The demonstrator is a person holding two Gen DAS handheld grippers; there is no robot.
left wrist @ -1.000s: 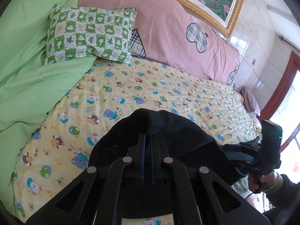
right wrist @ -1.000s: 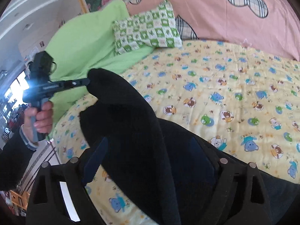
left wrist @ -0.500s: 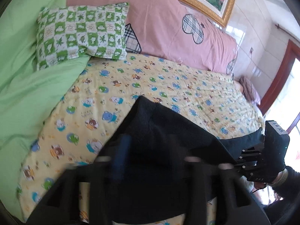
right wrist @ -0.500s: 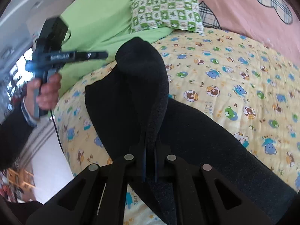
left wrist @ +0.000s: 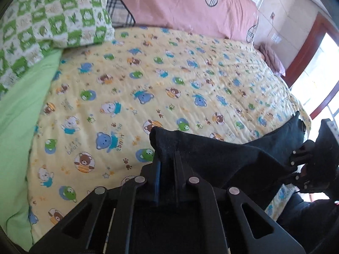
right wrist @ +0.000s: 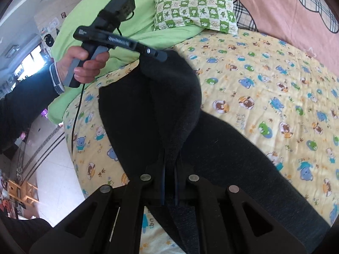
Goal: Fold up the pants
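Both claws, left claw (left wrist: pixel 166 158) and right claw (right wrist: pixel 169 169), clamped on black pants (right wrist: pixel 148 110) (bunched).

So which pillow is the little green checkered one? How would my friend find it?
Look at the bed's yellow bear-print sheet, then go up to the head end by the big pink pillow. The little pillow lies beside it on the plain green blanket; it alone has green-and-white squares with tiny pictures.
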